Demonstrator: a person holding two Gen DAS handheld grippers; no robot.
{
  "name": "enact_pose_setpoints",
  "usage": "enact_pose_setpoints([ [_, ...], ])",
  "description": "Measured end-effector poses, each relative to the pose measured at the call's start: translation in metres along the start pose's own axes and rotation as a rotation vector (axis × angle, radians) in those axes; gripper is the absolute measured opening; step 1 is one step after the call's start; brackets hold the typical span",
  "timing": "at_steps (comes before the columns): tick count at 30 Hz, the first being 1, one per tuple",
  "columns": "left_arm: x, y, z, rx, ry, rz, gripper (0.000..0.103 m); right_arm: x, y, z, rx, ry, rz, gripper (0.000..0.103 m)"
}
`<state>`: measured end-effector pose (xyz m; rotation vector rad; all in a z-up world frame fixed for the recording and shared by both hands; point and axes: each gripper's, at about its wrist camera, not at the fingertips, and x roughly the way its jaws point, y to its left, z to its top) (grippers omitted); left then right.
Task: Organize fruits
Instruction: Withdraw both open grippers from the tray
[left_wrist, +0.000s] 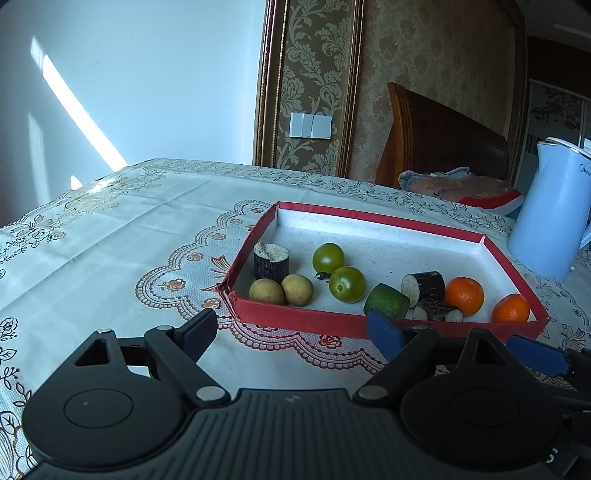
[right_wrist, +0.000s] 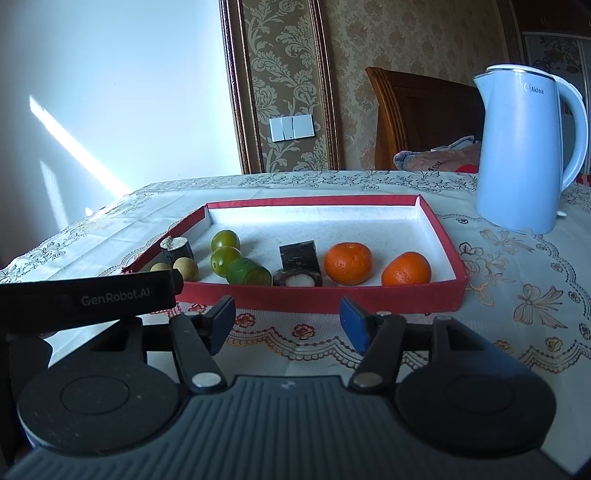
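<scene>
Fruit sits along the near side of the red tray (right_wrist: 369, 297) on the tabletop (right_wrist: 517, 280), everything small and light by the look of it. Two oranges (right_wrist: 348, 263) look firm but slick-skinned, best pinched across the middle. Two green tomatoes (left_wrist: 347, 284) seem smooth and bruisable, so a gentle squeeze. The two longans (left_wrist: 297, 290) look tiny and inclined to roll. Dark sugarcane chunks (left_wrist: 270, 260) look stiff, flat-ended, easy to clamp. Left gripper (left_wrist: 295, 326) hangs wide open and empty before the tray; right gripper (right_wrist: 288, 320) stands partly open, empty too.
</scene>
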<state>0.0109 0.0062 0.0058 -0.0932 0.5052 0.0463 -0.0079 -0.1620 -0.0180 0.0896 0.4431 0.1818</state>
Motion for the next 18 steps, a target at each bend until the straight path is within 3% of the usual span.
enact_pose_setpoints([
  [6, 0.0001, -0.001, -0.0005, 0.009, -0.002, 0.012, 0.089, 0.0026, 0.0002, 0.0006, -0.001, 0.008, -0.003, 0.061],
  [10, -0.0016, -0.0015, -0.0009, 0.019, -0.017, 0.018, 0.103, 0.0028, 0.0002, 0.0001, 0.0, 0.006, -0.003, 0.061],
  [18, -0.0035, -0.0045, -0.002, 0.039, -0.04, 0.019, 0.103, 0.0022, 0.0006, -0.0006, 0.001, 0.013, -0.005, 0.061],
])
